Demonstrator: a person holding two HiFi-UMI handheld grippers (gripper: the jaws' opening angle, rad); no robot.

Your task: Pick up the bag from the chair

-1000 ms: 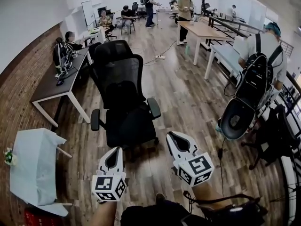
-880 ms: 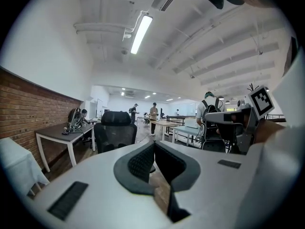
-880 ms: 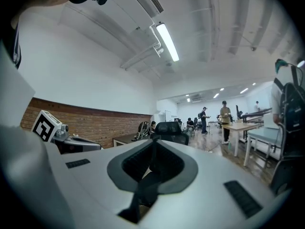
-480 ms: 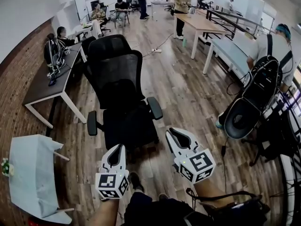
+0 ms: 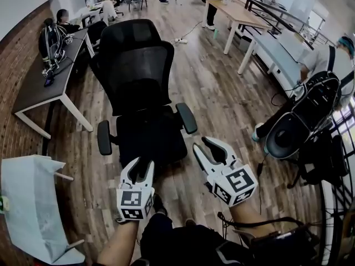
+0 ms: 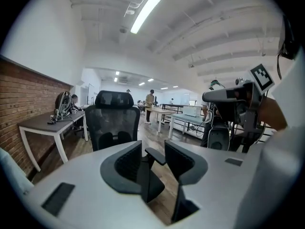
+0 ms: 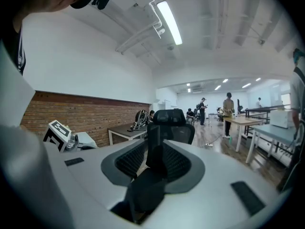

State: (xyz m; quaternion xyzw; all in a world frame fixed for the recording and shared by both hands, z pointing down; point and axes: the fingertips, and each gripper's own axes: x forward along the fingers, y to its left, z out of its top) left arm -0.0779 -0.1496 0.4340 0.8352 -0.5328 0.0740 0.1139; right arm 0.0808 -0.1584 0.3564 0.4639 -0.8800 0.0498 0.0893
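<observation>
A black office chair [image 5: 138,76] stands right ahead of me on the wooden floor. Something dark lies on its seat [image 5: 148,137], black on black, so I cannot make out the bag's outline. My left gripper [image 5: 142,166] is at the seat's front edge; its jaws have just been opening and stand open with nothing in them. In the left gripper view the chair's armrest [image 6: 155,155] shows beyond the left gripper [image 6: 152,161]. My right gripper [image 5: 205,148], just behind the right armrest [image 5: 186,118], has also just been opening and holds nothing [image 7: 155,166].
At the left, a brown desk [image 5: 39,87] carries a backpack [image 5: 51,40]. At the lower left is a white-covered table [image 5: 25,195]. At the right, a person with a black pack [image 5: 308,118] bends over. Long tables [image 5: 238,15] stand behind.
Both grippers have moved forward to the chair, which now looks nearer. Their jaws, shut a second ago, now stand apart.
</observation>
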